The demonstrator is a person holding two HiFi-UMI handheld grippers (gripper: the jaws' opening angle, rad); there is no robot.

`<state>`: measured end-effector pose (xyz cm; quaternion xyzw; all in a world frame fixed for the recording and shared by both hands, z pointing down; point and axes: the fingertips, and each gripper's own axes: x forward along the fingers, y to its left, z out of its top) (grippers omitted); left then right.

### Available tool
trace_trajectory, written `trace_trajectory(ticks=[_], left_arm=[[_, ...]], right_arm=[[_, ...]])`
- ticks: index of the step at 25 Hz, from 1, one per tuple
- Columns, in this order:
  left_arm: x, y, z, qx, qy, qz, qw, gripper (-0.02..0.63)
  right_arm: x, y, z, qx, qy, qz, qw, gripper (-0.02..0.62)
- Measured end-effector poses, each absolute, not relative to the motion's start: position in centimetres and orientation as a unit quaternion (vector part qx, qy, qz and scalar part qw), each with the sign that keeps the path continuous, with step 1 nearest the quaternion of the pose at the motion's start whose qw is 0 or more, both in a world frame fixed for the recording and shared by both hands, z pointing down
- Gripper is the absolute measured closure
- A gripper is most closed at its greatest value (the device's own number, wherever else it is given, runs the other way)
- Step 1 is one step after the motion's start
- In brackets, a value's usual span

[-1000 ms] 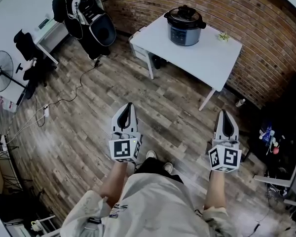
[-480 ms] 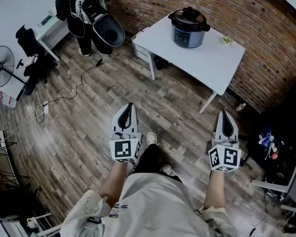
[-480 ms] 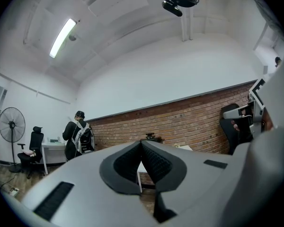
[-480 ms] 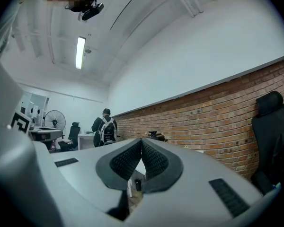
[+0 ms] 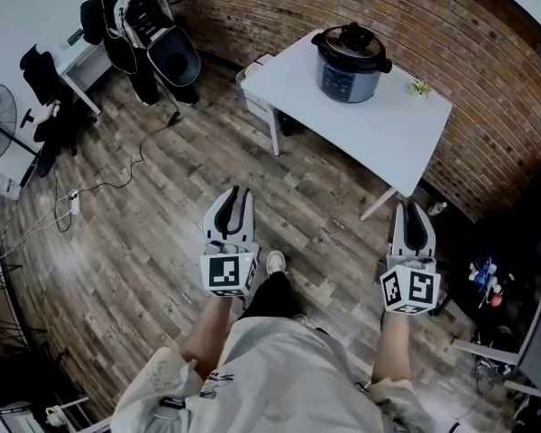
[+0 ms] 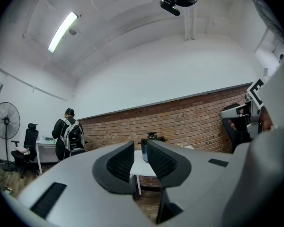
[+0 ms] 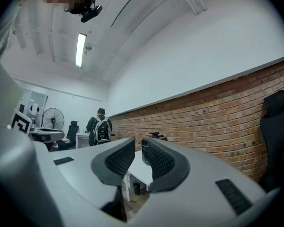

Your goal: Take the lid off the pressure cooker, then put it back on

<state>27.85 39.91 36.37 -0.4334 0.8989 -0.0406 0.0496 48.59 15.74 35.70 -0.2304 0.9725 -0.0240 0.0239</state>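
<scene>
Nothing was done: the lid (image 5: 353, 40) sat on the far pressure cooker (image 5: 352, 69), while the left gripper (image 5: 235, 194) and right gripper (image 5: 411, 209) had just cracked open, empty

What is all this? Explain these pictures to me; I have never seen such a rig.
No robot here: a person standing on a wooden floor holds a two-jaw gripper in each hand, the left gripper and the right gripper. The head view comes from a camera on the person's head, looking down. Each gripper view comes from a camera riding on that gripper, looking along its jaws. Both pairs of jaws have just been opening and stand slightly apart with nothing between them. Ahead, a white table by the brick wall bears a pressure cooker, lid on, and a small green thing. Nothing is held.
</scene>
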Motion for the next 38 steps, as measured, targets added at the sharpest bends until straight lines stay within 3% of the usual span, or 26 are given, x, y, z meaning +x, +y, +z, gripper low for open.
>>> trace_trajectory(ticks=[2, 7, 16, 26, 38], left_arm=[[26.0, 39.2, 36.7, -0.436, 0.898, -0.040, 0.042, 0.456], [20.4, 37.6, 37.6, -0.439, 0.897, -0.043, 0.029, 0.355], [10.1, 34.7, 38.3, -0.445, 0.895, -0.037, 0.011, 0.265], [2.2, 31.4, 39.0, -0.458, 0.888, -0.035, 0.003, 0.262], [-1.2, 28.9, 39.4, -0.474, 0.880, -0.035, 0.001, 0.262]], right_arm=[[46.7, 15.1, 35.8, -0.229, 0.973, -0.022, 0.023, 0.458], [40.9, 13.4, 35.9, -0.221, 0.975, -0.008, 0.021, 0.349], [31.4, 10.9, 35.6, -0.238, 0.971, -0.006, 0.000, 0.241], [24.6, 9.0, 36.2, -0.253, 0.967, -0.005, -0.024, 0.235], [21.4, 7.3, 37.0, -0.259, 0.965, -0.008, -0.033, 0.235]])
